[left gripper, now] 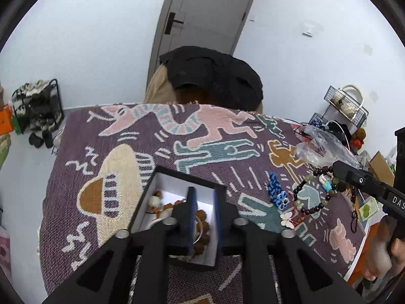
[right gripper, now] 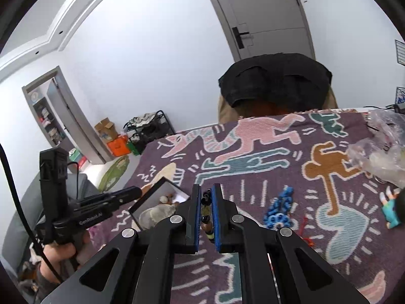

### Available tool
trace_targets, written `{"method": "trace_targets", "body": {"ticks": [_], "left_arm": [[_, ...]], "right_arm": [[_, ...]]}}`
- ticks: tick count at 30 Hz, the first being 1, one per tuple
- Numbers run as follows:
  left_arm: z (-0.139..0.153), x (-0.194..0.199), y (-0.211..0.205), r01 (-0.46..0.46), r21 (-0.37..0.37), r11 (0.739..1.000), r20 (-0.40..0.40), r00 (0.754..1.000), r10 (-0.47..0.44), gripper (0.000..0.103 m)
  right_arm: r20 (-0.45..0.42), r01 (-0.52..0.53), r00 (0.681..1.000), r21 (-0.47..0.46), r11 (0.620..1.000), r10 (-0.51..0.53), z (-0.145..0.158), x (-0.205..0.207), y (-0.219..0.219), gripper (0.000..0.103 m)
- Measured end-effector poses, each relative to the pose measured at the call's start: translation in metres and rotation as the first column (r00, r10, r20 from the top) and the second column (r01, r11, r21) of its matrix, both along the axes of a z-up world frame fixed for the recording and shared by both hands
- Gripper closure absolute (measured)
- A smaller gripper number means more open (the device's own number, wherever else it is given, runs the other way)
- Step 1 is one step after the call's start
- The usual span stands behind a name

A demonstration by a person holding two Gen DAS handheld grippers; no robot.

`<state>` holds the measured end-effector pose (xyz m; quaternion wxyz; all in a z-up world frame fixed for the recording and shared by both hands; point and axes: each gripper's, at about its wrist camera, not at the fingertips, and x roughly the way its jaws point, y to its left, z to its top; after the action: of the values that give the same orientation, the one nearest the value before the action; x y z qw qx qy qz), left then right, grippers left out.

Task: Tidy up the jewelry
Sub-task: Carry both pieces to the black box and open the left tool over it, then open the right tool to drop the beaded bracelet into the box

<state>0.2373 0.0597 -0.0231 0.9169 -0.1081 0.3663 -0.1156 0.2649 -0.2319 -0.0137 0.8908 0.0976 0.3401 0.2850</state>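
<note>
An open box [left gripper: 162,177], black outside and white inside, sits on the patterned cloth and holds brown and white beaded jewelry [left gripper: 202,224]. My left gripper [left gripper: 203,195] straddles the box's right wall, one finger inside and one outside, shut on that wall. My right gripper [right gripper: 205,190] is shut on a dark beaded bracelet [right gripper: 206,212]; in the left wrist view the bracelet [left gripper: 312,192] hangs from it as a loop above the cloth, right of the box. A blue bead piece [left gripper: 276,190] and a white butterfly piece [left gripper: 287,219] lie on the cloth.
The table is covered by a purple woven cloth [left gripper: 126,136] with animal figures. Crumpled clear plastic bags [left gripper: 321,147] lie at the right edge. A teal figurine [right gripper: 391,210] lies at the right. A chair with a black garment [left gripper: 212,76] stands behind the table.
</note>
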Motion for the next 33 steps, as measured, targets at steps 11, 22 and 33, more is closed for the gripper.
{"method": "trace_targets", "body": {"ticks": [11,22,33], "left_arm": [[0.015,-0.037,0.038,-0.09,0.015,0.996,0.117,0.989,0.087,0.027],[0.03,-0.065,0.068,-0.171,0.007,0.985,0.179,0.97,0.167,0.012],[0.047,-0.081,0.06,-0.208,-0.013,0.978,0.259,0.944,0.204,0.008]], "right_arm": [[-0.008,-0.103,0.995,0.004,0.995,0.103,0.0,0.006,0.064,0.094],[-0.067,-0.183,0.98,0.075,0.98,0.188,-0.005,0.015,0.103,0.066],[-0.064,-0.047,0.997,0.016,0.999,0.048,-0.014,0.0,0.057,0.033]]}}
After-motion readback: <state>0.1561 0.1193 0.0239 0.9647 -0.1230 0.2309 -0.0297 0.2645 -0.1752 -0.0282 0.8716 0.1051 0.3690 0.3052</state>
